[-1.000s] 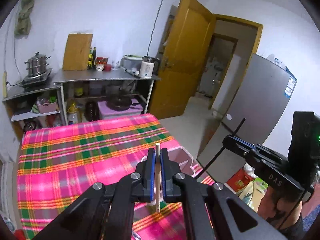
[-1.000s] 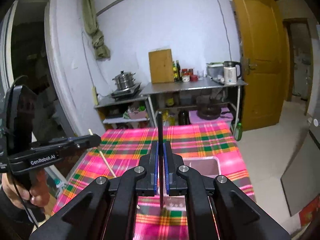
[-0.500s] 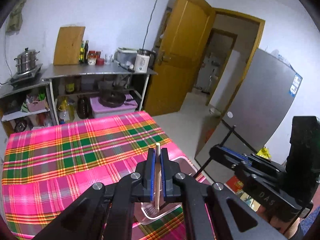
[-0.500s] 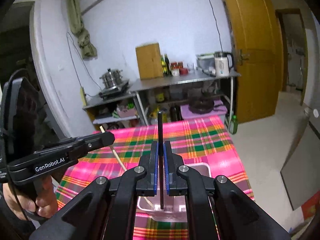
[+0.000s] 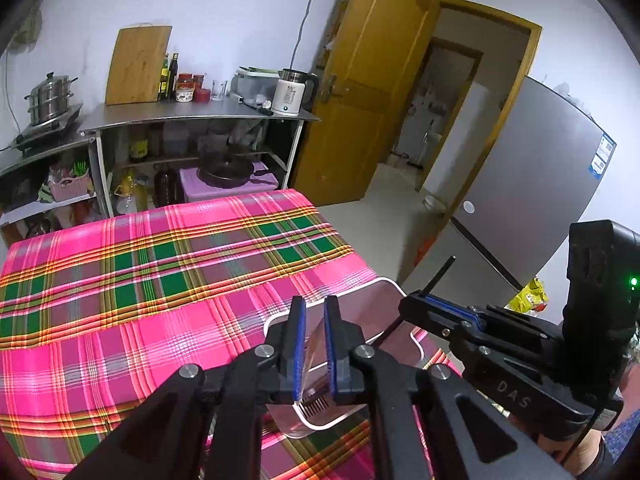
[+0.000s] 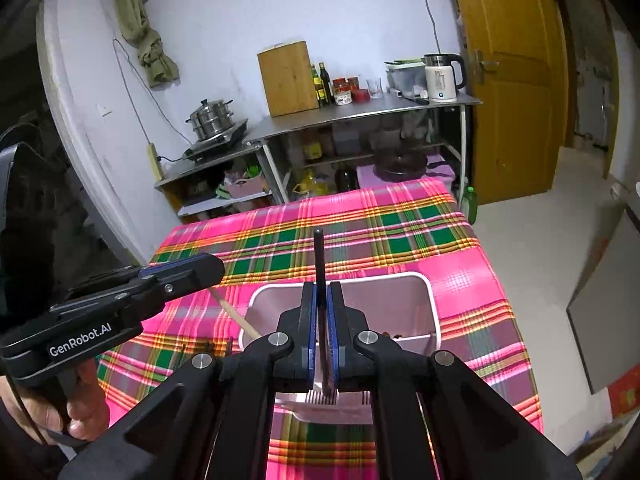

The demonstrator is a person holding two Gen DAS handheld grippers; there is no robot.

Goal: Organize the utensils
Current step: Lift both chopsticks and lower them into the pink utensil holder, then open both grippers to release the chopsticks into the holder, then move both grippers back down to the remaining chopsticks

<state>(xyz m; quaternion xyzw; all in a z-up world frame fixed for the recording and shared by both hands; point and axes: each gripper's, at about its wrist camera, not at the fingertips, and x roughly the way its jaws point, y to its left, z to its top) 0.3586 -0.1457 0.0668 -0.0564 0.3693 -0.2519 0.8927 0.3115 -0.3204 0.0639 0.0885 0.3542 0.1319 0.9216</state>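
Black chopstick (image 6: 319, 264) clamped in right gripper (image 6: 323, 344), left gripper (image 5: 311, 344) opening, wooden chopstick (image 6: 236, 316) slipping free

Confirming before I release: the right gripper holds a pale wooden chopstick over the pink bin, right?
Not quite: the right gripper holds a black chopstick, not a pale wooden one, over the pink bin, as the right wrist view shows.

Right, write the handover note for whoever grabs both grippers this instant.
Left gripper: jaws opening, with the wooden chopstick loose between them. It slants over the rim of the pink basket, and its lower end is hidden.
Right gripper: shut on the black chopstick, which is upright with its tip low inside the basket.
Done: both chopsticks are at the basket.
Left: let the wooden one drop in, release the black one, then lift both grippers clear.
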